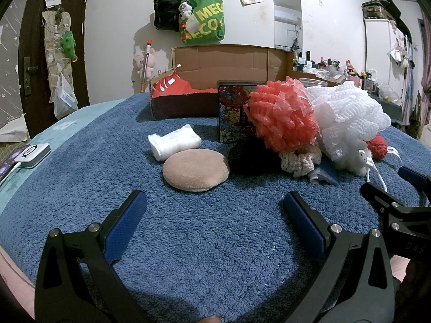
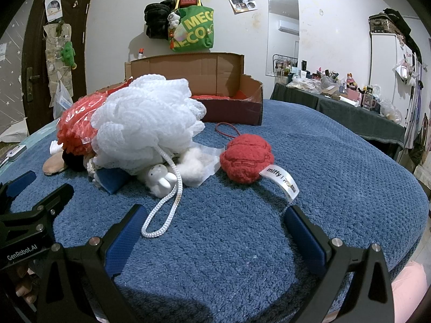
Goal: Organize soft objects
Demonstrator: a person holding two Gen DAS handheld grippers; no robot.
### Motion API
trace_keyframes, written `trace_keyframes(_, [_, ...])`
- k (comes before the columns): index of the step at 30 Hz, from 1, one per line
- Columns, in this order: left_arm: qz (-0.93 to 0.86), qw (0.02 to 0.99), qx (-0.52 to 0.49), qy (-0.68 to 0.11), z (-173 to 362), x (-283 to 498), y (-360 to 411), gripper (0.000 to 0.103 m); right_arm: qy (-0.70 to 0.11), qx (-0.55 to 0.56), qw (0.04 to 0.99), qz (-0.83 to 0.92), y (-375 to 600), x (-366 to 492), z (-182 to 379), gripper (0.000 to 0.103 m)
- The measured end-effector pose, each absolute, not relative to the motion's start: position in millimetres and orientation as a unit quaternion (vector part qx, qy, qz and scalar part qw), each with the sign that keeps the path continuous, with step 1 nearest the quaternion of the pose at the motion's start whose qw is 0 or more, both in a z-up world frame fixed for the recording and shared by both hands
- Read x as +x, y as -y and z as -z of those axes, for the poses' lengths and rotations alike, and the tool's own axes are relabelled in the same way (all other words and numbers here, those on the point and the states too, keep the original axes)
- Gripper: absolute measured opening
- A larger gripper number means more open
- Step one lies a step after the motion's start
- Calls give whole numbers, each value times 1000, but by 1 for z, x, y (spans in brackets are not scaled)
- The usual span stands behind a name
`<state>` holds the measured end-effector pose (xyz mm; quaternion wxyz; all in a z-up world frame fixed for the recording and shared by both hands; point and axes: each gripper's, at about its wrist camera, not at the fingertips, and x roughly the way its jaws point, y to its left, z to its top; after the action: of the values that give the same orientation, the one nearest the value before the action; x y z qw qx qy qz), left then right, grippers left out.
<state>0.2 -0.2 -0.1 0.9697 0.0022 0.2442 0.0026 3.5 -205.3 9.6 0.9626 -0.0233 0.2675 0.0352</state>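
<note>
Surroundings: open cardboard box [image 1: 186,94] with red lining sits at the far edge of the blue towel surface [image 1: 204,242]. A floral-patterned case [image 1: 233,113] stands upright just in front of the box, partly blocked by the coral mesh pouf [image 1: 280,115]. A white device [image 1: 33,154] lies at the left edge, off the towel.

Obscured: a dark fuzzy item [image 1: 247,156] and a cream knitted piece [image 1: 299,161] are tucked under the poufs; their shapes are hard to make out. A small white bunny toy [image 2: 161,179] pokes out from beneath the white mesh pouf [image 2: 148,123], whose cord loop [image 2: 161,215] trails toward the right gripper [image 2: 212,231].

Soft objects: clustered mid-towel. A round tan puff [image 1: 195,172] lies flat, touching a rolled white cloth [image 1: 173,144]. A red plush ball [image 2: 246,158] with a white tag lies apart, right of the pile.

Left gripper [image 1: 214,223]: fingers spread, holding nothing. Right gripper: likewise spread and empty.
</note>
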Motion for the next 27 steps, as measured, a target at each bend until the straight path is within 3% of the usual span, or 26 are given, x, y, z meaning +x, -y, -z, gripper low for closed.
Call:
trace_keyframes(17, [3,970,0,-245,-1,0,0,103,-269,-17,962,-42,205,3,-9,103])
trace_keyframes(27, [37,976,1,-216,-36,6,-8,103,-217,15,971,-100,219,-3,-49,103])
